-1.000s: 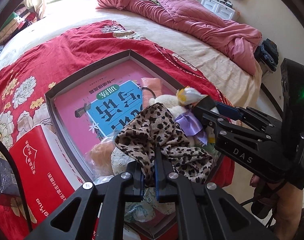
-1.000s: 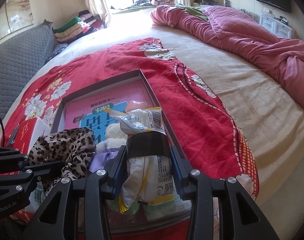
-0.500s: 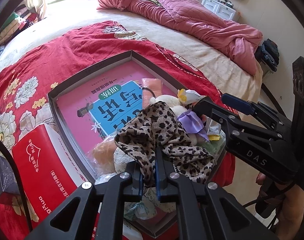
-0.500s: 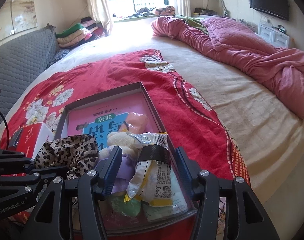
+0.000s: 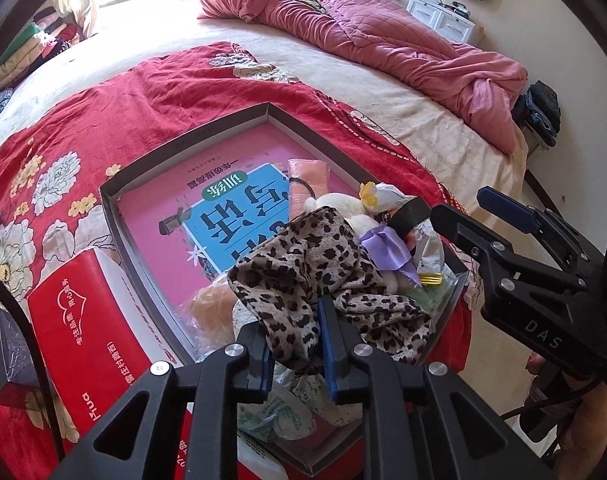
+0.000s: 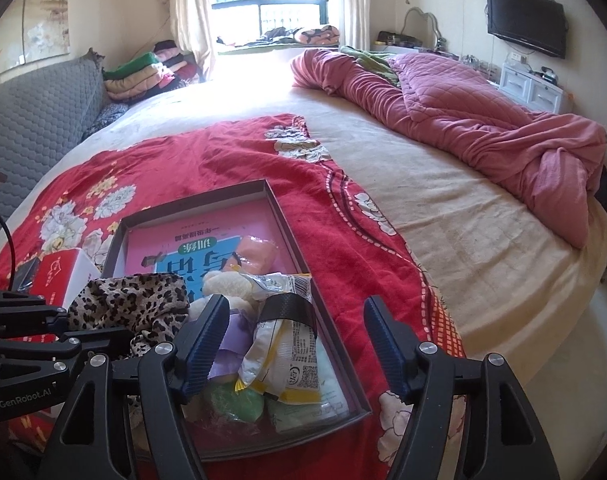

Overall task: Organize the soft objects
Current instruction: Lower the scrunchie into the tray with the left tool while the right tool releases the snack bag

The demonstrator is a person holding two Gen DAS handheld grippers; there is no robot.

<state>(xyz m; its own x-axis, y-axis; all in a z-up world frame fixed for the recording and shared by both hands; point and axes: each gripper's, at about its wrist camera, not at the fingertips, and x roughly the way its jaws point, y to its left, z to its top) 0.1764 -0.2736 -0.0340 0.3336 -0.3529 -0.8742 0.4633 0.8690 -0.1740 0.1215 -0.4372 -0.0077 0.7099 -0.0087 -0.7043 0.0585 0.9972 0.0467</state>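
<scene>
The shallow box (image 6: pixel 287 216) on the bed already holds most of the soft things, heaped at its 5 o'clock end: a plush toy (image 6: pixel 227 284), a green pad (image 6: pixel 235 402) and the banded snack packet (image 6: pixel 283 344). The right gripper (image 6: pixel 295 344) has just been opening; its fingers stand released either side of the packet, which lies in the box. The left gripper (image 5: pixel 295 344) has just been loosening, with the leopard-print cloth (image 5: pixel 319 268) between its fingers; whether they grip it I cannot tell. Settling the cloth seems to remain.

Left tool (image 5: pixel 295 344) has just been parting slightly; right tool (image 6: pixel 295 344) has just been opening wide.
</scene>
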